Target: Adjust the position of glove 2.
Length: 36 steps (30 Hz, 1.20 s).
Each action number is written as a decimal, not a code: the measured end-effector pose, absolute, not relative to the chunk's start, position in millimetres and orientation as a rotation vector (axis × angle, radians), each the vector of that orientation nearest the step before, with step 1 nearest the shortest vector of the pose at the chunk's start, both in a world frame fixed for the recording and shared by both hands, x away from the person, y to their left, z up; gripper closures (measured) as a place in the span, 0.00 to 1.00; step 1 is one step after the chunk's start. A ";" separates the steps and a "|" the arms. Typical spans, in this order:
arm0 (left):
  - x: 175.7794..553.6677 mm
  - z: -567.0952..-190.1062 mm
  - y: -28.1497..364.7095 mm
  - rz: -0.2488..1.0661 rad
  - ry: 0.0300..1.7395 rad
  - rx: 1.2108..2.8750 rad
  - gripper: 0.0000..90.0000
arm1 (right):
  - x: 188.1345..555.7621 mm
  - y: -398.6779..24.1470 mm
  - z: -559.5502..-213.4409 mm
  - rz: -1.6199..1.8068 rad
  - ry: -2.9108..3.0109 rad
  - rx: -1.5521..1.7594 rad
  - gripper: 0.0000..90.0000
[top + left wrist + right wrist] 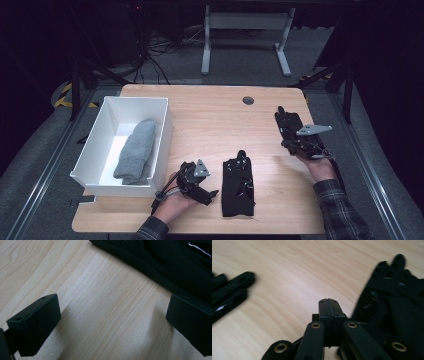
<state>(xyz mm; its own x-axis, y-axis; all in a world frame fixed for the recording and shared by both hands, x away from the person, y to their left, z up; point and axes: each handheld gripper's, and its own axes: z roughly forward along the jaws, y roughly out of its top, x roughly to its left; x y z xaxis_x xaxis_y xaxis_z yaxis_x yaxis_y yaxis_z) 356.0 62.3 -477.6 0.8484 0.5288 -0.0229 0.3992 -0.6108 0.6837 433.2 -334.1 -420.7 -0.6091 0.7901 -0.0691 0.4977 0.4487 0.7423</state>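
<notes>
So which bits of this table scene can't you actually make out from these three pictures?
- Black glove near the right gripper, high view: its near end is covered by the gripper.
- Same glove, right gripper view: blurred, its right side cut by the edge.
- Middle black glove, left gripper view: cut off by the top edge.
- Grey sock in the white box, high view: its near end hidden behind the box's front wall.

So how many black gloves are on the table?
2. One black glove lies near the front edge of the table, just right of the left gripper. The other black glove lies near the right edge, by the right gripper. None seem hidden.
</notes>
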 end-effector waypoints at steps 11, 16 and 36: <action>356.0 -477.6 62.4 0.235 0.670 2.306 0.00 | 474.3 -351.7 -436.8 0.889 2.226 1.225 1.00; 355.9 -477.6 62.3 0.233 0.671 2.306 0.00 | 479.0 -356.3 -443.9 0.870 2.232 1.244 1.00; 356.1 -477.6 62.4 0.231 0.669 2.306 0.00 | 441.5 -335.2 -449.7 0.857 2.344 1.163 1.00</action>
<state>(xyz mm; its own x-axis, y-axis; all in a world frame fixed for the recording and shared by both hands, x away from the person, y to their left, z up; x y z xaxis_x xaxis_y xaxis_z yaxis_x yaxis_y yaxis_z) 356.1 62.4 -477.6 0.8498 0.5265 -0.0245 0.3987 -0.6117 0.6833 441.5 -335.2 -449.7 -0.5817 0.8104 -0.0690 0.5747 0.4696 0.6703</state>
